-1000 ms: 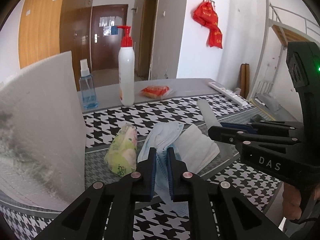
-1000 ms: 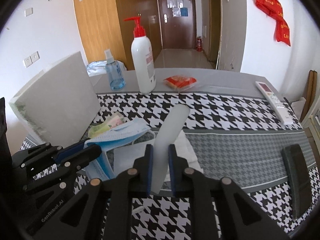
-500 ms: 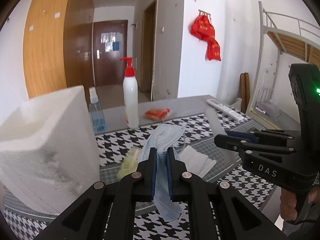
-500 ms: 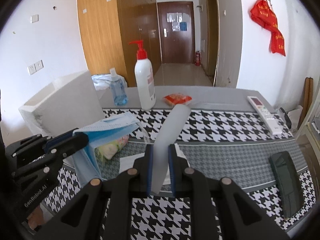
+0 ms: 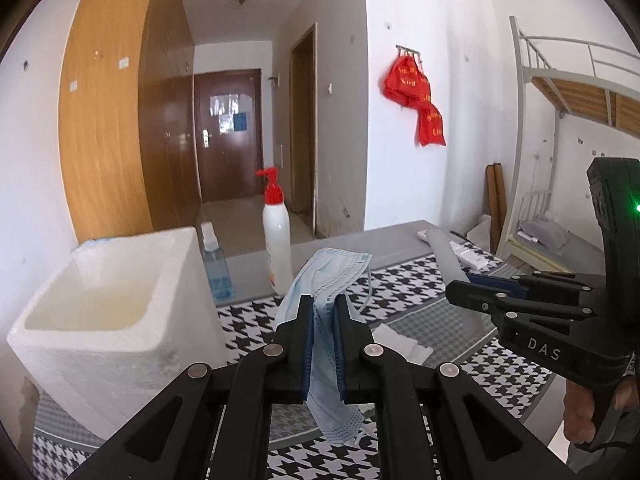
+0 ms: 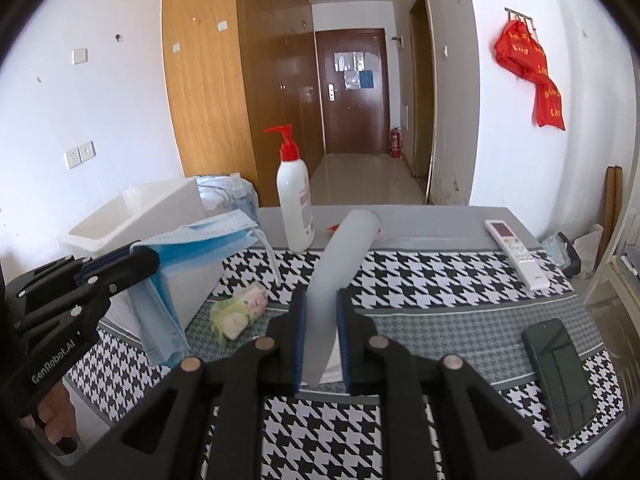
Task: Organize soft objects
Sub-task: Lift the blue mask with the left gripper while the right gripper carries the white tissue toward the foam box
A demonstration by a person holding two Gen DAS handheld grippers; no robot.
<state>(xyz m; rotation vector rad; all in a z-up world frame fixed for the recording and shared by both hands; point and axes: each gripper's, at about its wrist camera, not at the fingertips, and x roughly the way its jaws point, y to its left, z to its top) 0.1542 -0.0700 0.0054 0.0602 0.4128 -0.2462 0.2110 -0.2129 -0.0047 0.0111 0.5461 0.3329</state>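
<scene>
My left gripper [image 5: 323,308] stays clamped on the pleated blue face mask [image 5: 328,280], my right gripper [image 6: 322,306] on a frosted translucent sleeve [image 6: 340,264]. Both now higher over the houndstooth cloth [image 6: 420,276], beside the white foam box [image 5: 100,308].

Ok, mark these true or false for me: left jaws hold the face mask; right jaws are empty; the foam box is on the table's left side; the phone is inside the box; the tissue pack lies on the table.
1. The left gripper holds the face mask: true.
2. The right gripper is empty: false, it is shut on a pale translucent strip.
3. The foam box stands on the left: true.
4. The phone is in the box: false, it lies on the tablecloth.
5. The tissue pack lies on the table: true.
</scene>
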